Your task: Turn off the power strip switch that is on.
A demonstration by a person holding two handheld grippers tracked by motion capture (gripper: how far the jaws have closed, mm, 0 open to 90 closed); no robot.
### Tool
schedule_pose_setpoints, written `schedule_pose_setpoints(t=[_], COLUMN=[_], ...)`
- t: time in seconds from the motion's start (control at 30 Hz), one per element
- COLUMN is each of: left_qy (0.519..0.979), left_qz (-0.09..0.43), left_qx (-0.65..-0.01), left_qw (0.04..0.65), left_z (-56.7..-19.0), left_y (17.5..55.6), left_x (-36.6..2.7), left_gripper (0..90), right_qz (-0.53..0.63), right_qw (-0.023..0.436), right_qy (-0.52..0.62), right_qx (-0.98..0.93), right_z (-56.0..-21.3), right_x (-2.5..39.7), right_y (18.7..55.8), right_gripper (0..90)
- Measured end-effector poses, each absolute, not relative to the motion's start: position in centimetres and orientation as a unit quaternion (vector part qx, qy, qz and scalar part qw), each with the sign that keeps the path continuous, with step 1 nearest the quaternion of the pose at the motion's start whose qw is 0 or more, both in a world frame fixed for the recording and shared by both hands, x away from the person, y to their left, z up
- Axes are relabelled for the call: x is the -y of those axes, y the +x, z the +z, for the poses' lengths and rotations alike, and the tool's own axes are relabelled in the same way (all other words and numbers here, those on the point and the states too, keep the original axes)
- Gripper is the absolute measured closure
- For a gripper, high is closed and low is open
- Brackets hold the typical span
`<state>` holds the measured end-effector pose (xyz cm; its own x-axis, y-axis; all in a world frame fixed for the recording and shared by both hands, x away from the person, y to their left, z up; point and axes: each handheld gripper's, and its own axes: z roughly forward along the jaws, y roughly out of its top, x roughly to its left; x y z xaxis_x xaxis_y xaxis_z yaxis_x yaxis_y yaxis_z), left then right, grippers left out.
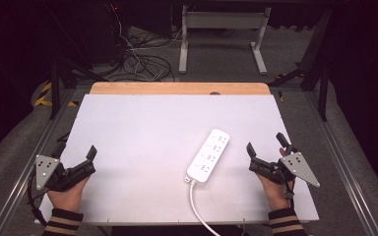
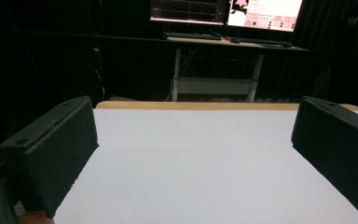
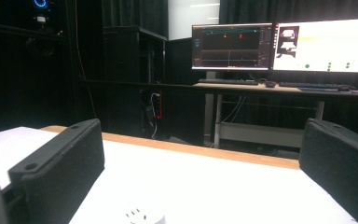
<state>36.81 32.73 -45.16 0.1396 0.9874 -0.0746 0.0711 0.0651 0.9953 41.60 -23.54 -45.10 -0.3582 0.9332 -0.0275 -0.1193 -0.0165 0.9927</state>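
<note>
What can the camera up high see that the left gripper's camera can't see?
High view alone: the white four-socket power strip with its white cable, both hands, and the right gripper. Left gripper view alone: two lit computer monitors on a far desk. Both: the white table sheet with its wooden far edge, and the open left gripper.

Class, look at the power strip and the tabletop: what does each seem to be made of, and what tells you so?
Power strip: probably hard white plastic, smooth and moulded with rounded ends. Tabletop: a matt white sheet, likely laminate, over wood, judging by the bare tan strip along its far edge.
</note>
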Motion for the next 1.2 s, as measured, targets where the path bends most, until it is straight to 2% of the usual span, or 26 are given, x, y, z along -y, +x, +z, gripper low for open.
schedule_pose_setpoints(t=[1.2], left_qy=[0.535], left_qz=[0.424], left_qx=[-0.491], left_qw=[0.541], left_z=[-45.31], left_y=[36.98], left_x=[-32.55], left_gripper=[0.0], right_qz=[0.604], right_qw=[0.423], right_qy=[0.363], right_qx=[-0.57], right_z=[-45.26], right_x=[23.22], right_y=[41.74], right_gripper=[1.1])
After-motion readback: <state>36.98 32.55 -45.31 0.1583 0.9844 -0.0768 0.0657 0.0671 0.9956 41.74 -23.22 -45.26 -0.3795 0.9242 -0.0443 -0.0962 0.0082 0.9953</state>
